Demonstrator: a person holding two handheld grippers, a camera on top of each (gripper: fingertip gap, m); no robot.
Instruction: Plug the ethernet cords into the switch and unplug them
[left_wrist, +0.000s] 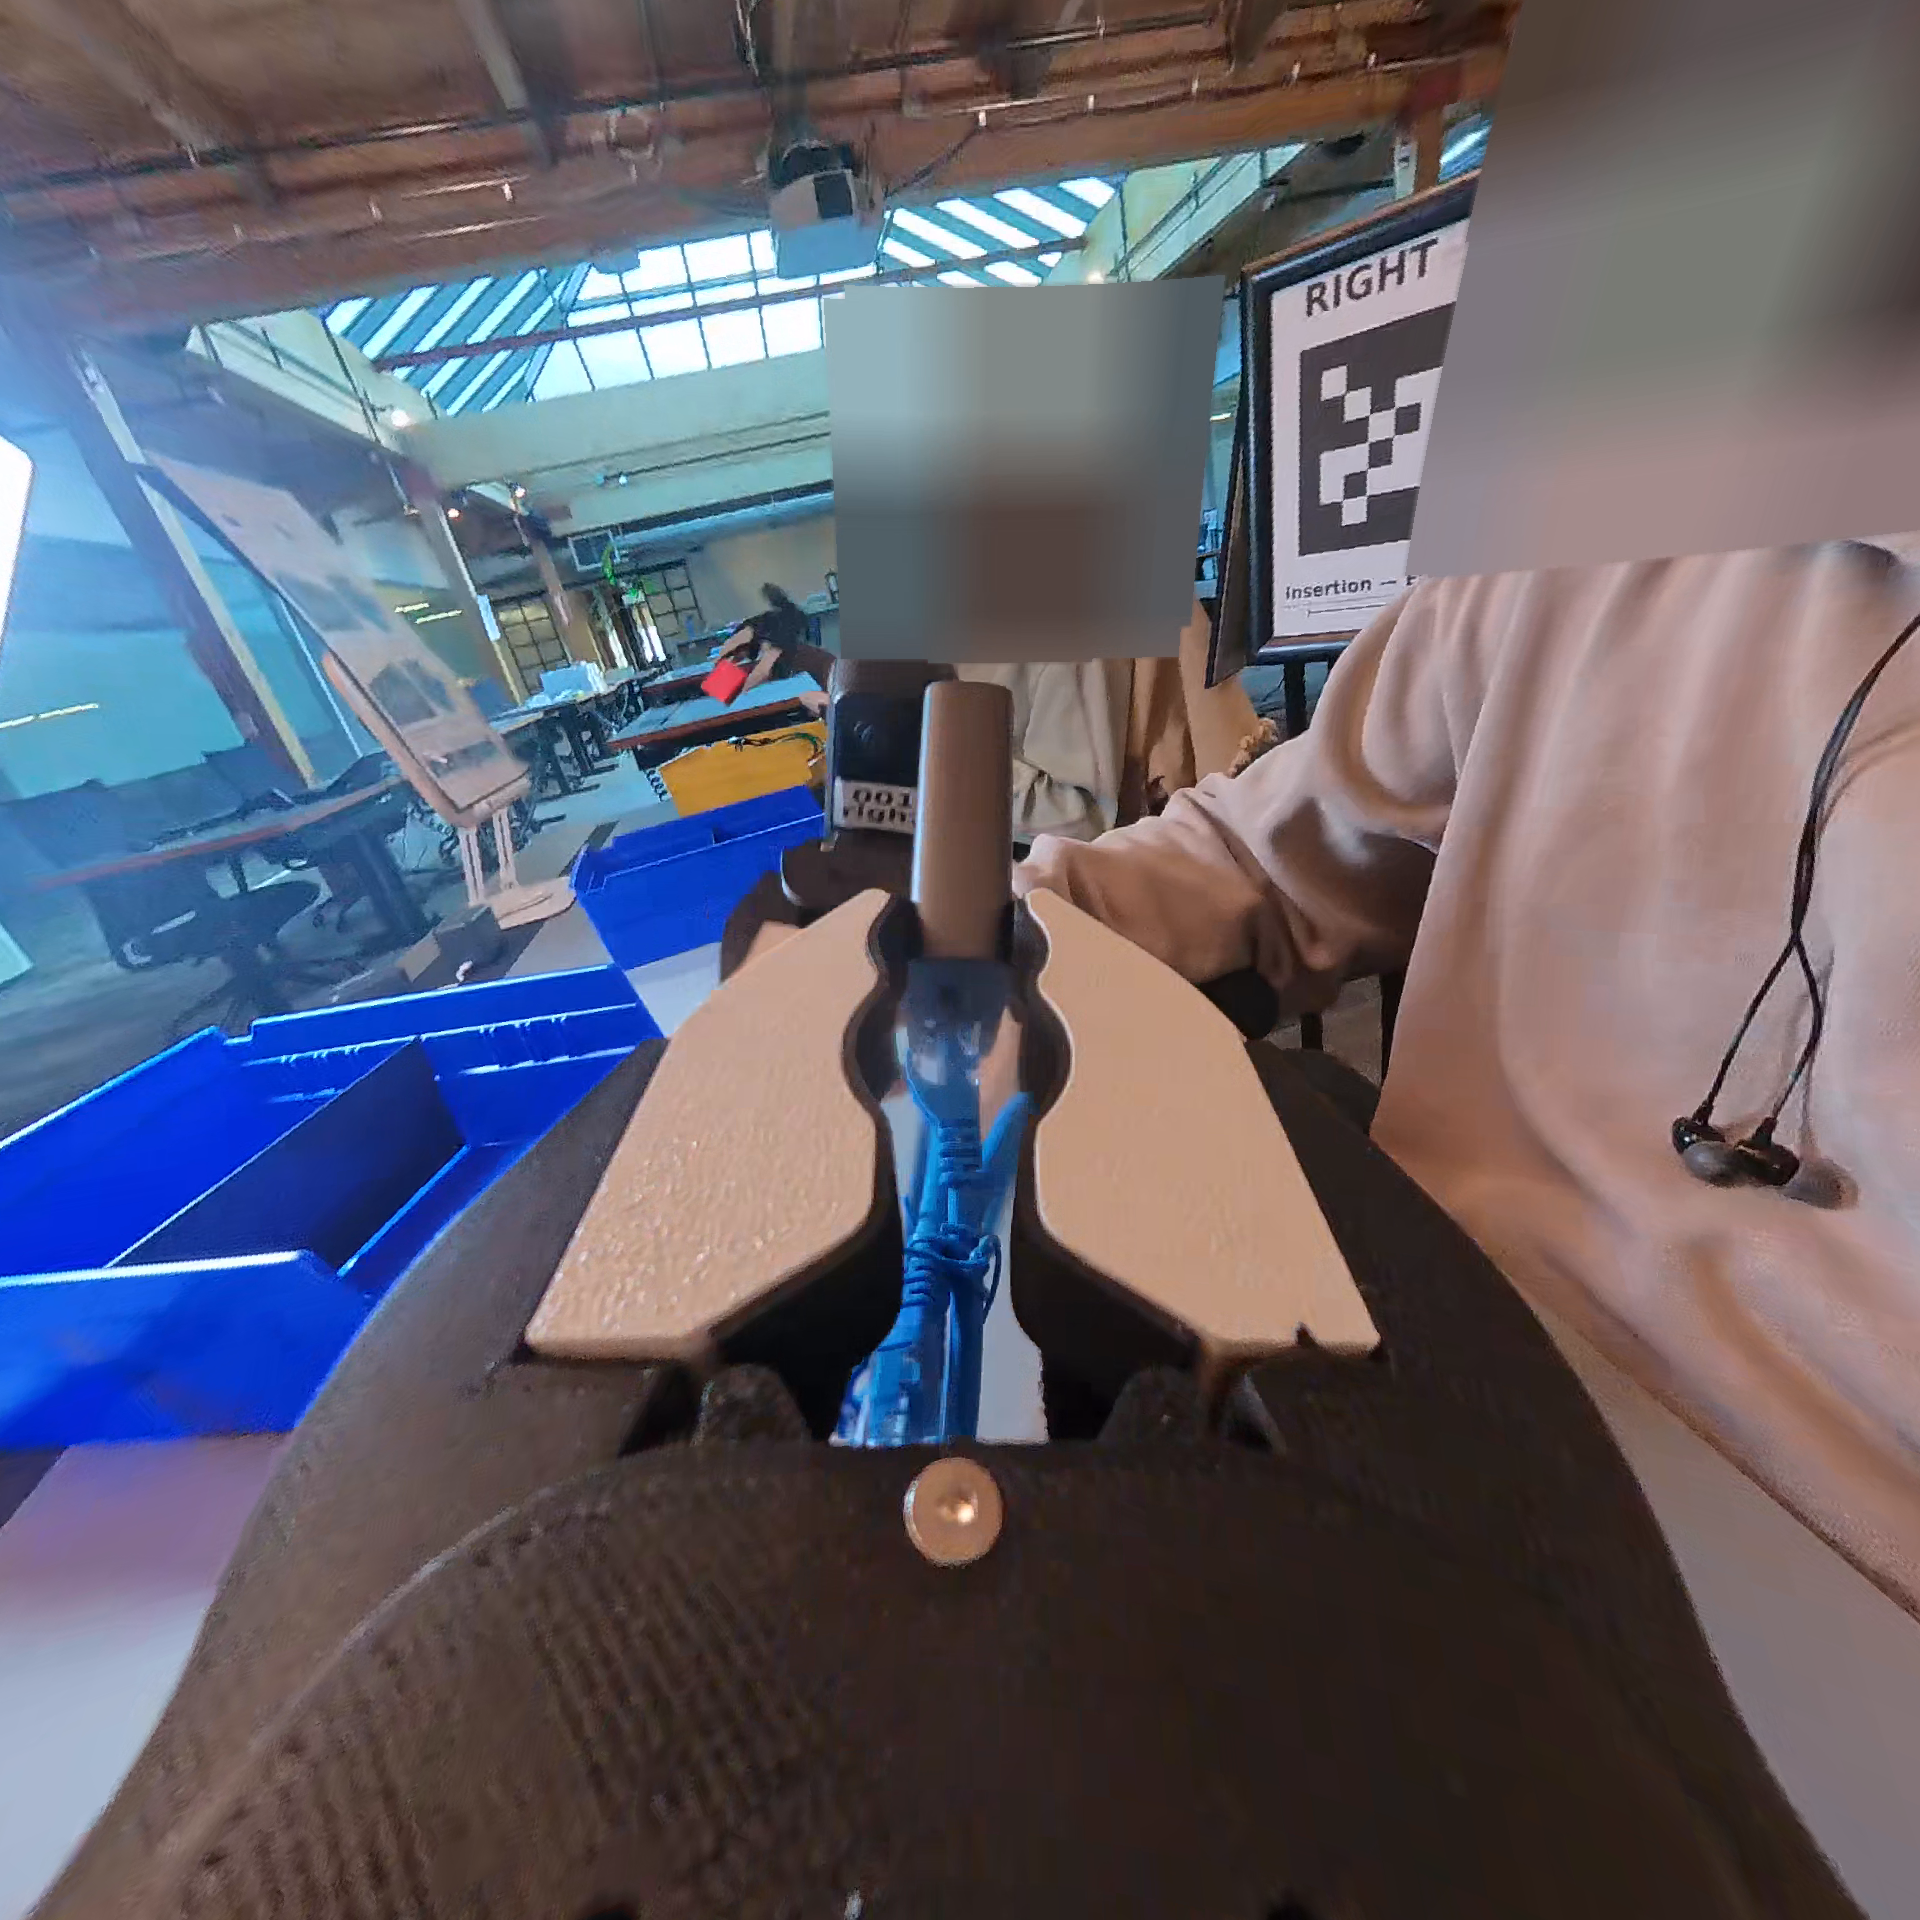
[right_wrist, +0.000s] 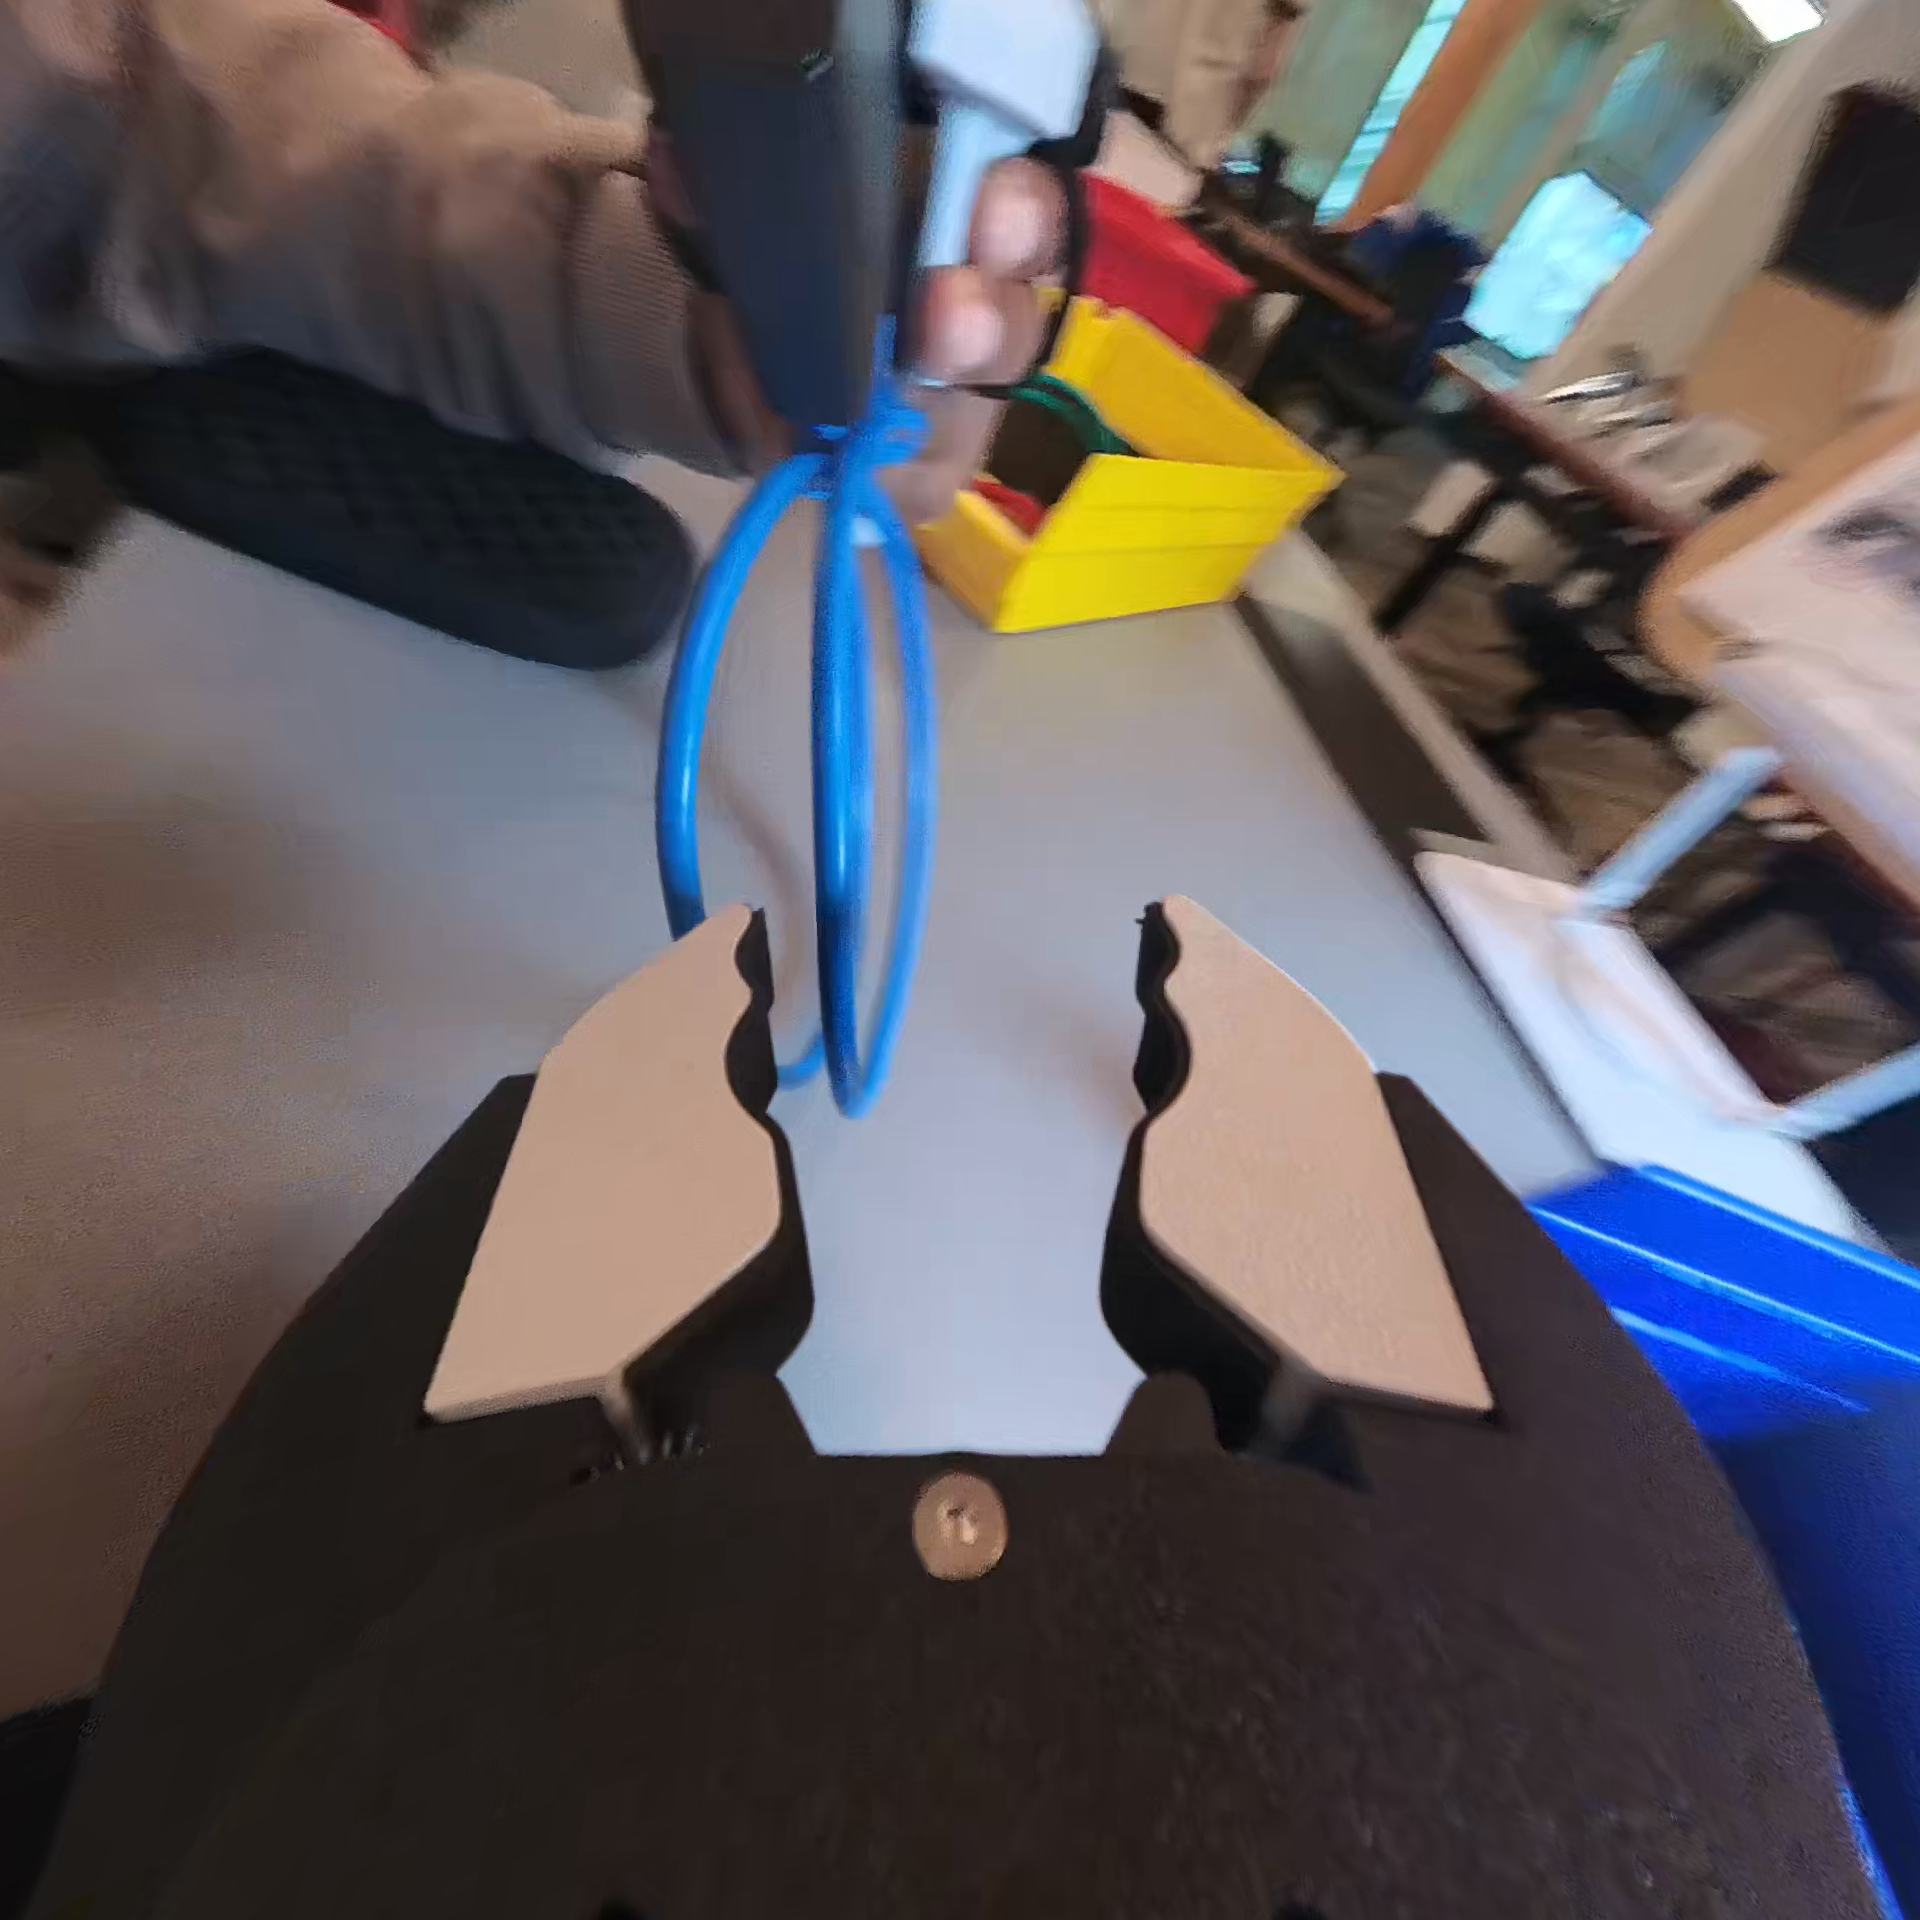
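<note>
My left gripper (left_wrist: 956, 935) is shut on the clear plug of a blue ethernet cord (left_wrist: 951, 1049), which runs back down between its tan fingers (left_wrist: 748, 1143). In the right wrist view the same cord (right_wrist: 831, 769) hangs as tied loops from the left gripper (right_wrist: 769, 208), held above the white table (right_wrist: 312, 831). My right gripper (right_wrist: 951, 925) is open and empty, with the bottom of the loops between its fingertips. It shows edge-on just beyond the left fingertips in the left wrist view (left_wrist: 961, 800). No switch is in view.
Blue bins (left_wrist: 312, 1122) stand to the left, and one shows at the right wrist view's lower right (right_wrist: 1766, 1351). A yellow bin (right_wrist: 1122, 520) sits on the table beyond the cord. A black textured pad (right_wrist: 416, 499) lies at left. A person's beige sleeve (left_wrist: 1558, 935) is close. Spacing between my two grippers at the tips: around 12 cm.
</note>
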